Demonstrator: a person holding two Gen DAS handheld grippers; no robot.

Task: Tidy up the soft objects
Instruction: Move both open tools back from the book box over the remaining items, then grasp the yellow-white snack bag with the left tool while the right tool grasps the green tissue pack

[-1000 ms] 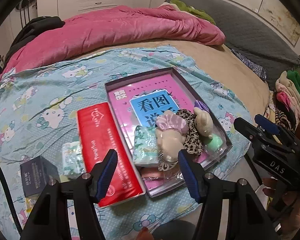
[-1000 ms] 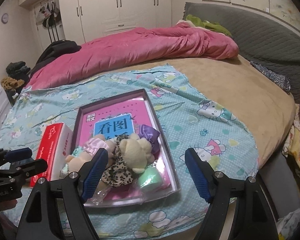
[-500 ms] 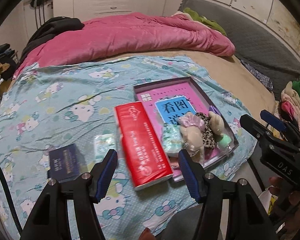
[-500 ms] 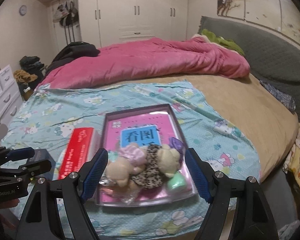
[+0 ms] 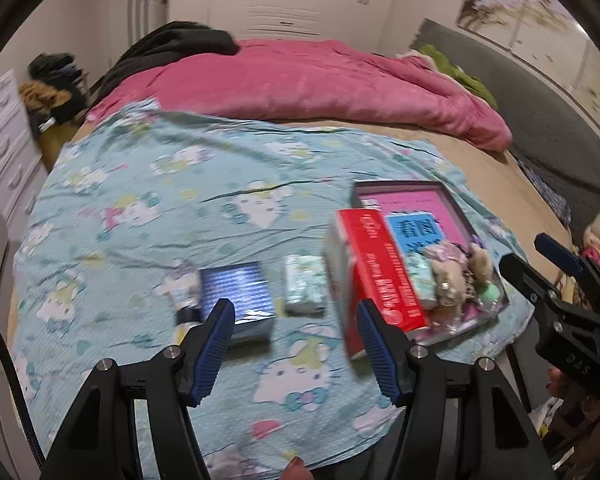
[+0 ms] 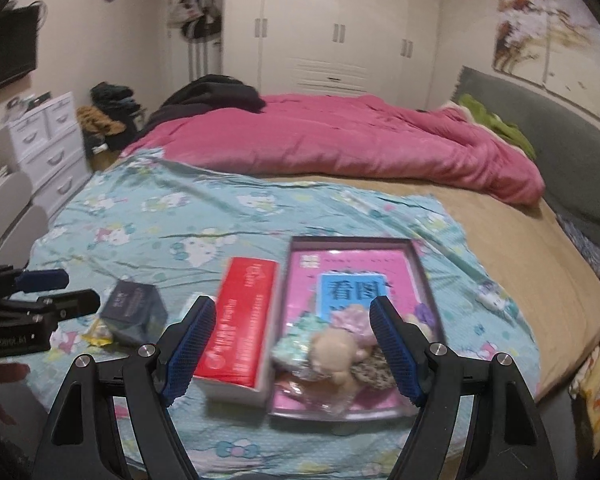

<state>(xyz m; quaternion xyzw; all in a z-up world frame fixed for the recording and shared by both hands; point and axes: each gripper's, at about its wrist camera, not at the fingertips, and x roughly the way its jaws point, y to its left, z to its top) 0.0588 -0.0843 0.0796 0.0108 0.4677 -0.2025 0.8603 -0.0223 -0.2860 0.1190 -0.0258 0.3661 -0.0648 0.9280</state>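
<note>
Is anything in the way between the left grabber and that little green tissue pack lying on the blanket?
Nothing visible is. The left gripper hangs open above the blanket, and the tissue pack lies just ahead of it, between the dark box and the red box.

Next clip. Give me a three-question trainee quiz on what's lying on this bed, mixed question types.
1. True or false: the left tool is shut on the red box.
2. Multiple choice: the plush toys lie A) on the pink quilt B) in the tray C) on the dark box.
3. Fill in: the tissue pack lies between the dark box and the ____ box.

Key: 1 false; 2 B; 3 red.
</note>
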